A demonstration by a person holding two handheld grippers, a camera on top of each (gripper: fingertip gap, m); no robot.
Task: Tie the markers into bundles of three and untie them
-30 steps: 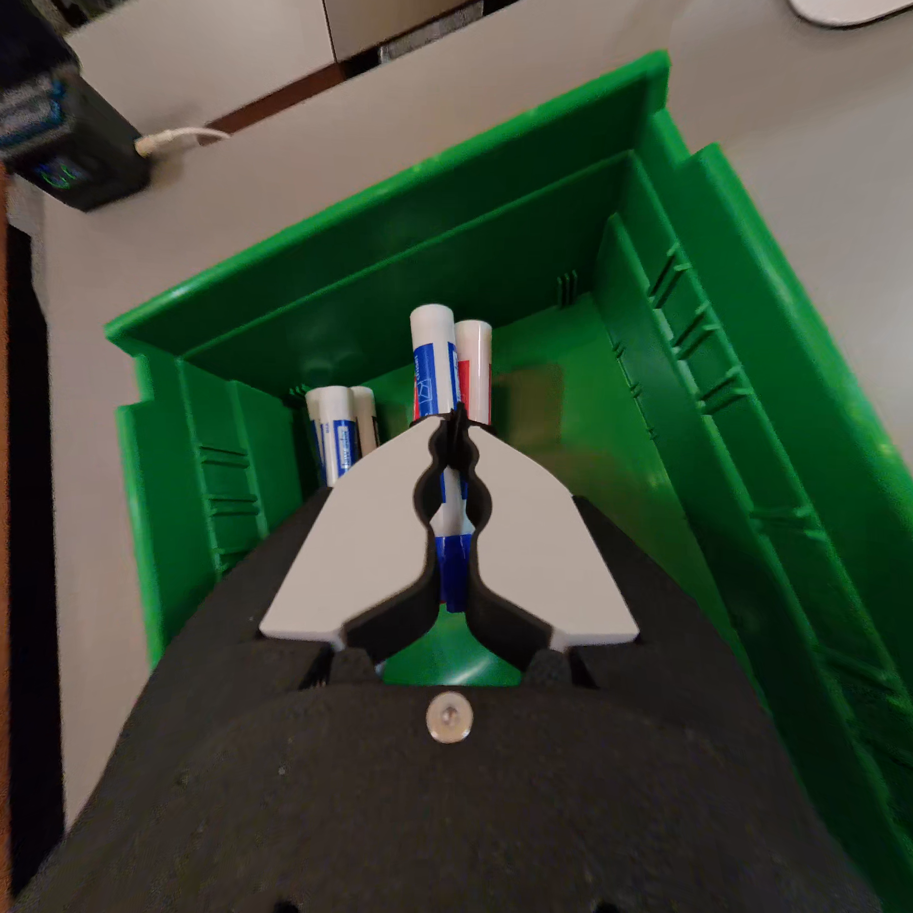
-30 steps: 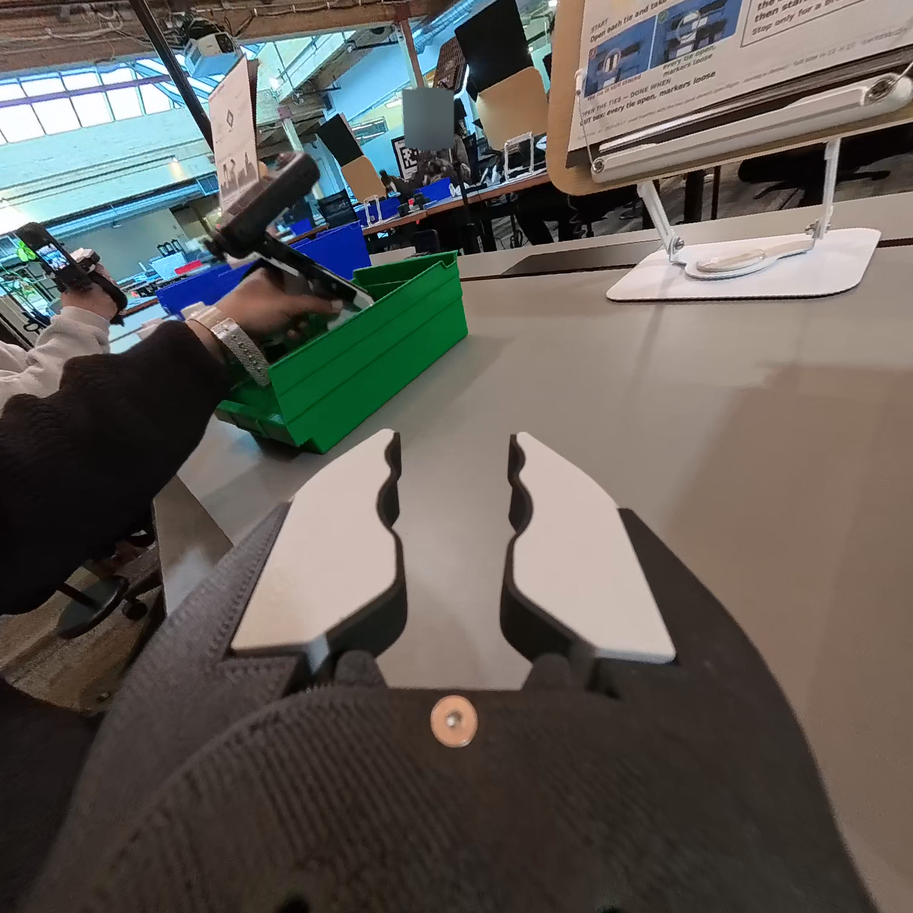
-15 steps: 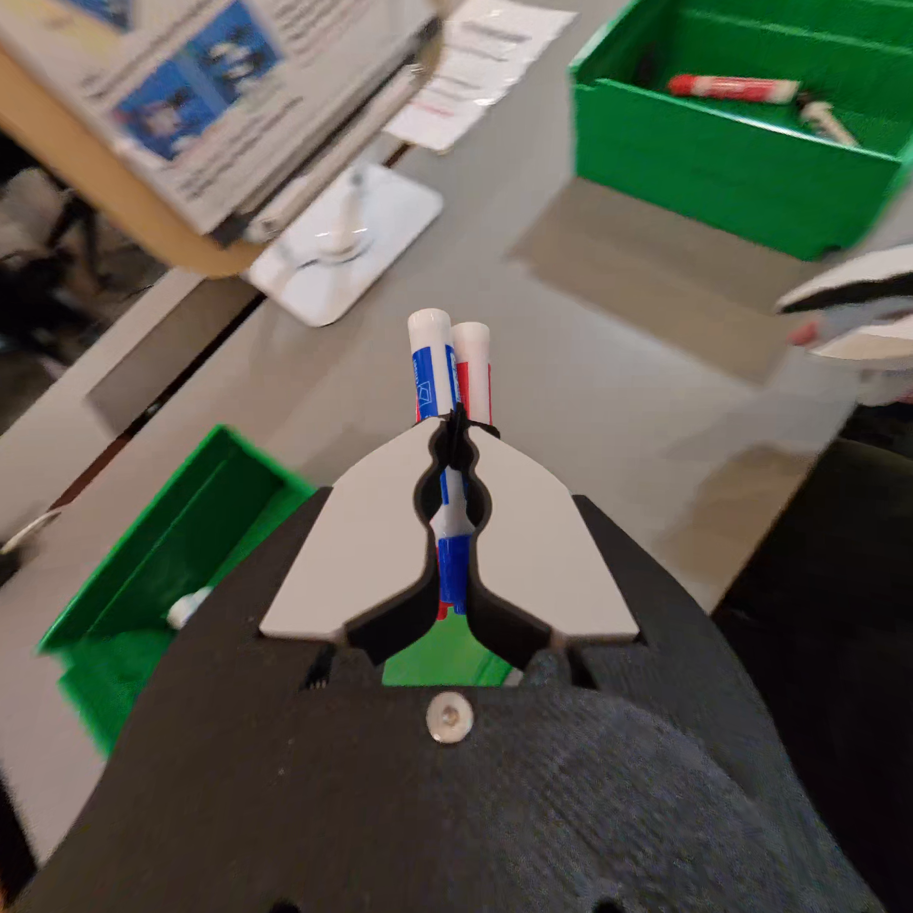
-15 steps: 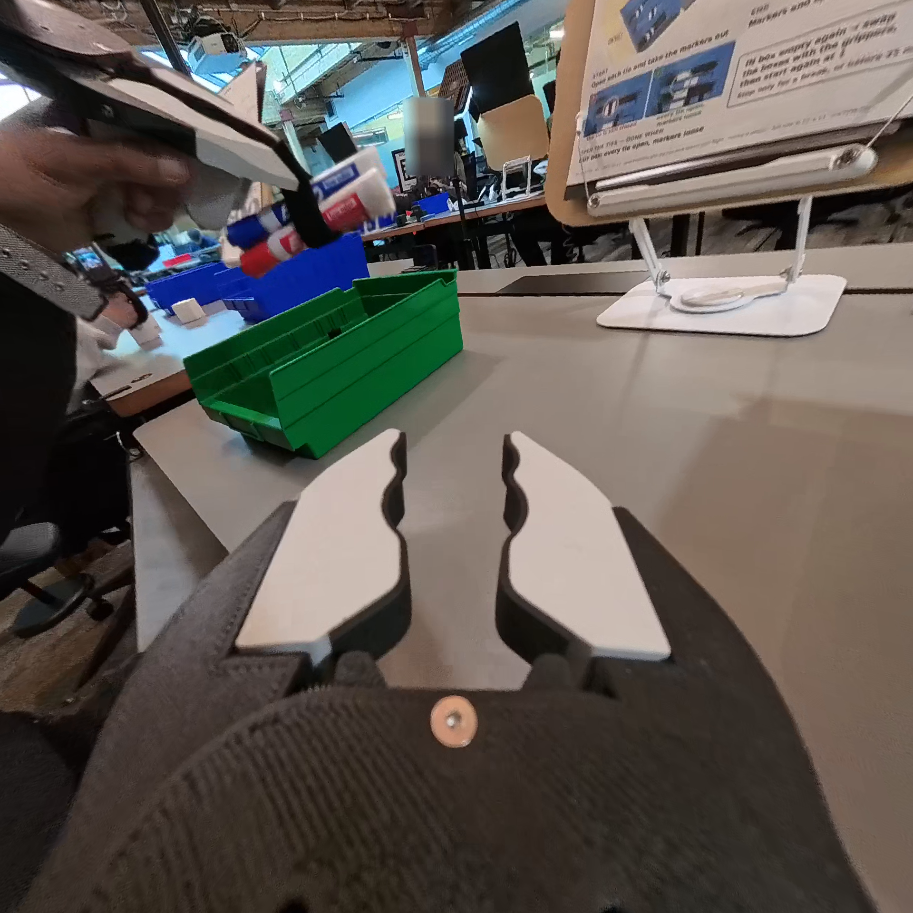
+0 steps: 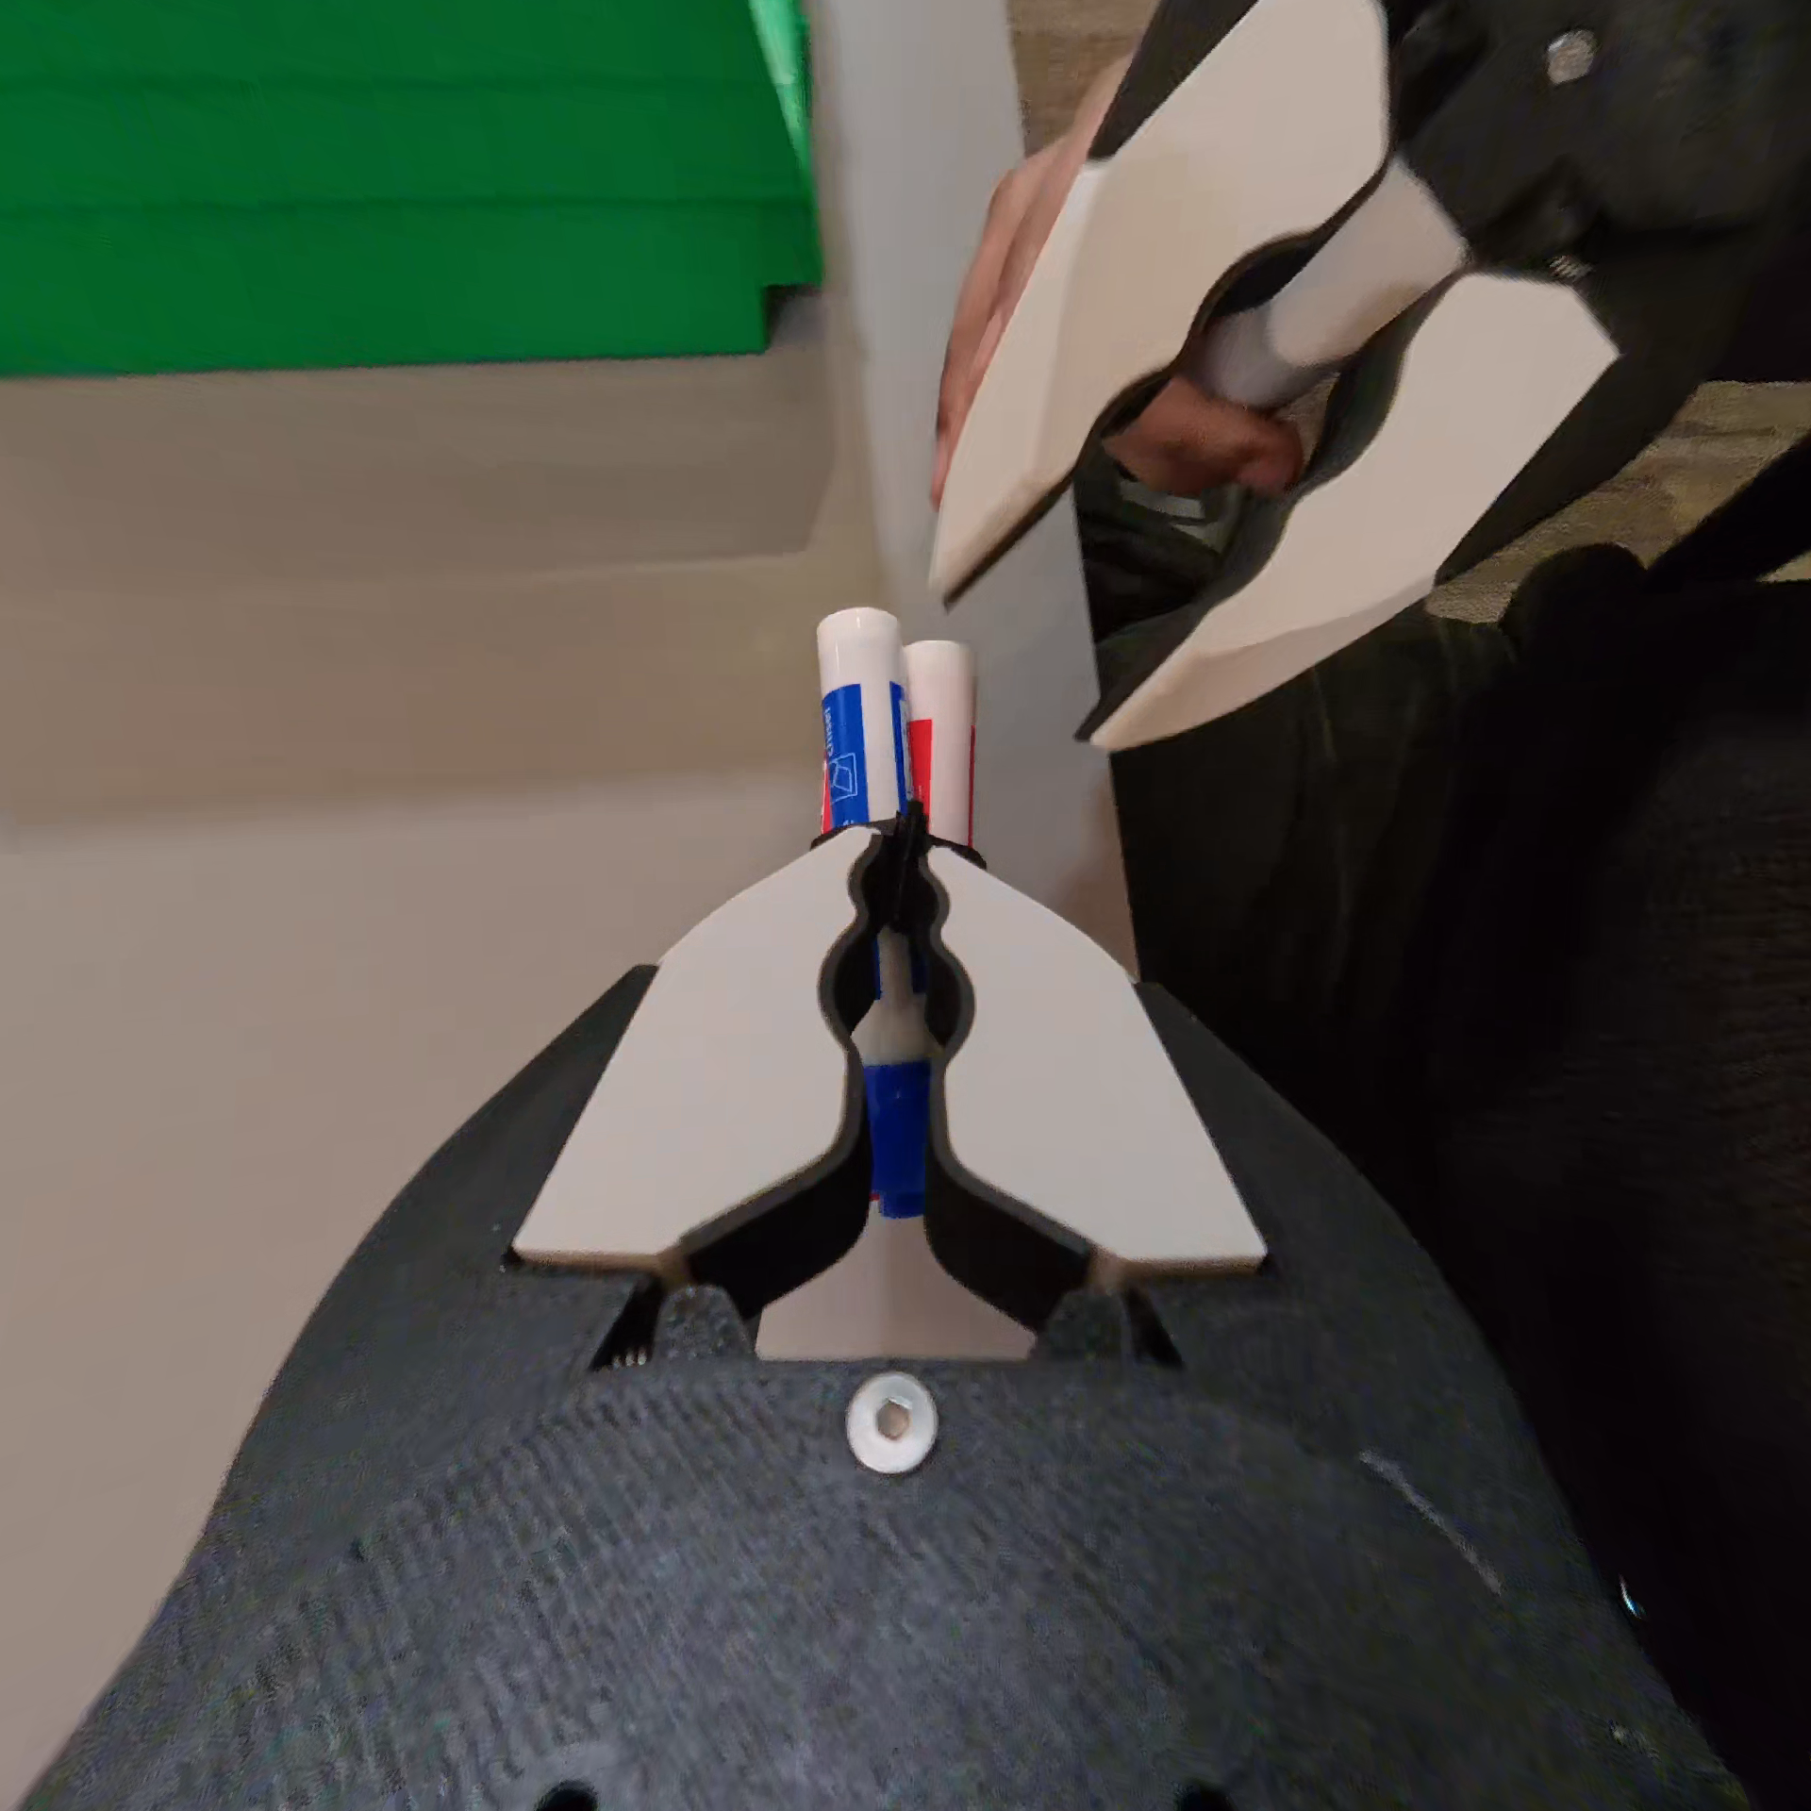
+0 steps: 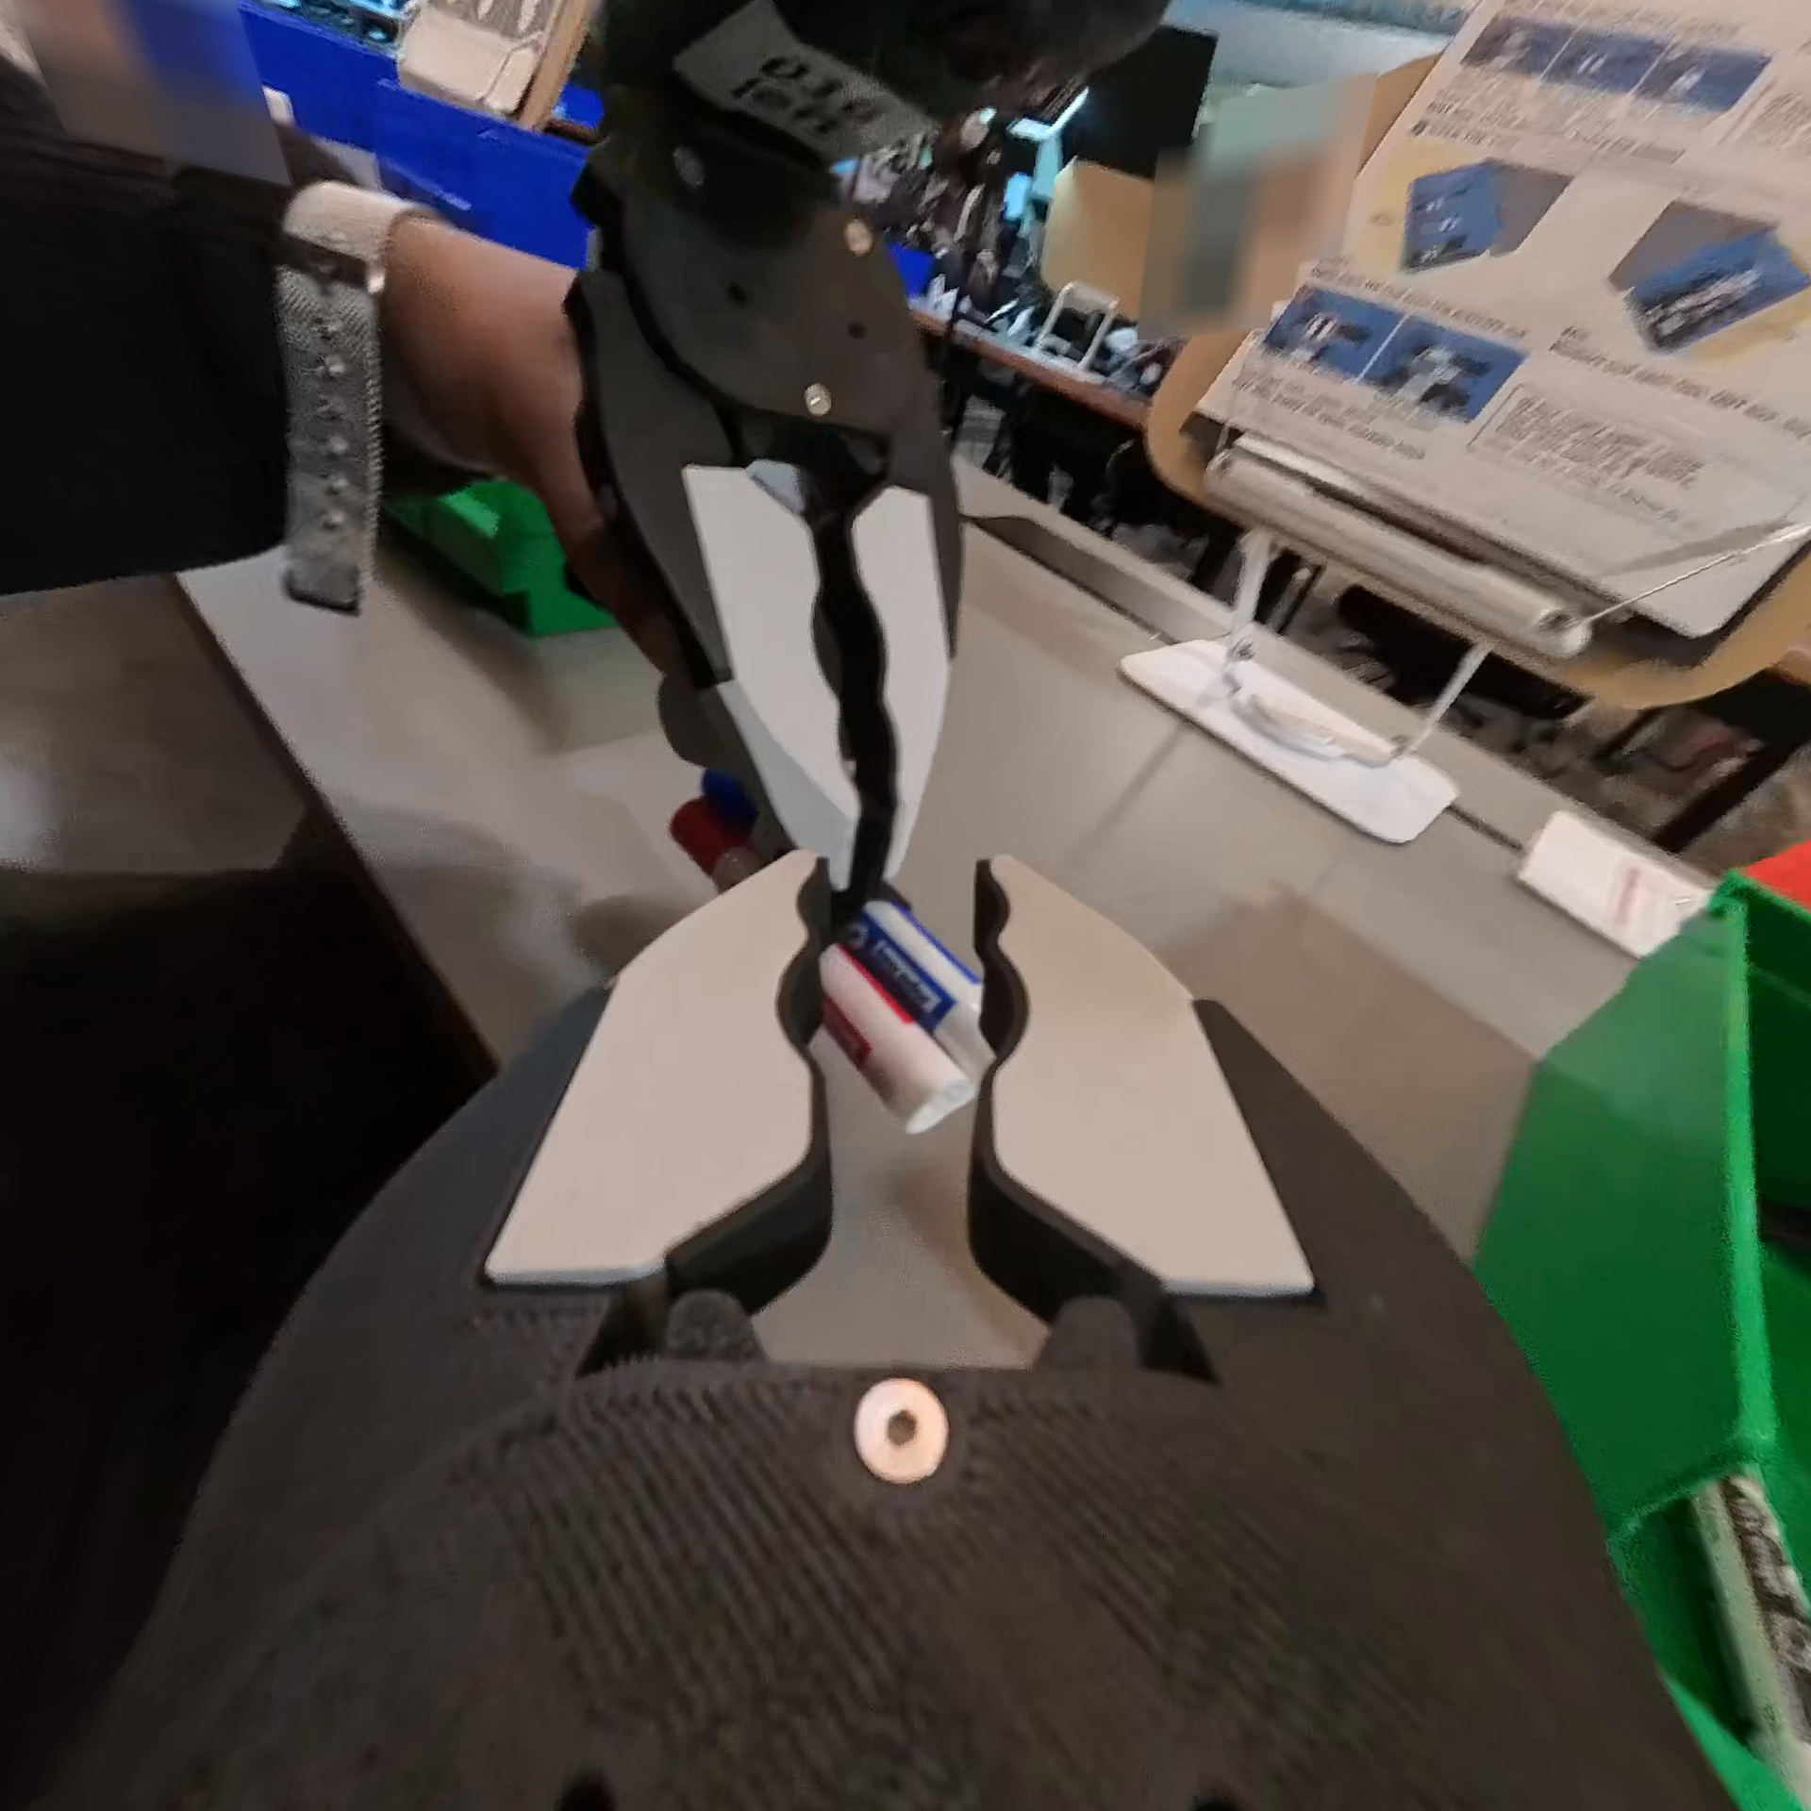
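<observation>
My left gripper (image 5: 902, 848) is shut on the black tie around a pair of markers, one blue-labelled (image 5: 862, 725) and one red-labelled (image 5: 943, 730). It holds them in the air above the grey table (image 5: 294, 980). My right gripper (image 6: 897, 872) is open, and the white ends of the marker pair (image 6: 906, 1019) lie between its fingers. I cannot tell whether they touch. In the right wrist view the left gripper (image 6: 867, 853) comes down from above. In the left wrist view the right gripper (image 5: 1019, 657) shows open at the upper right.
A green bin (image 5: 392, 196) stands on the table beyond the left gripper. Another green bin (image 6: 1617, 1176) stands close at the right with a marker (image 6: 1754, 1607) in it. A document stand (image 6: 1294, 735) and a white card (image 6: 1607, 892) stand farther back. A person's hand (image 6: 470, 363) holds the left gripper. Both grippers' tips are close together, under 4 cm apart.
The left gripper lifted the tied markers out of the green bin and swung them over to the right gripper. The right gripper turned toward them, and their ends now sit between its open fingers.
</observation>
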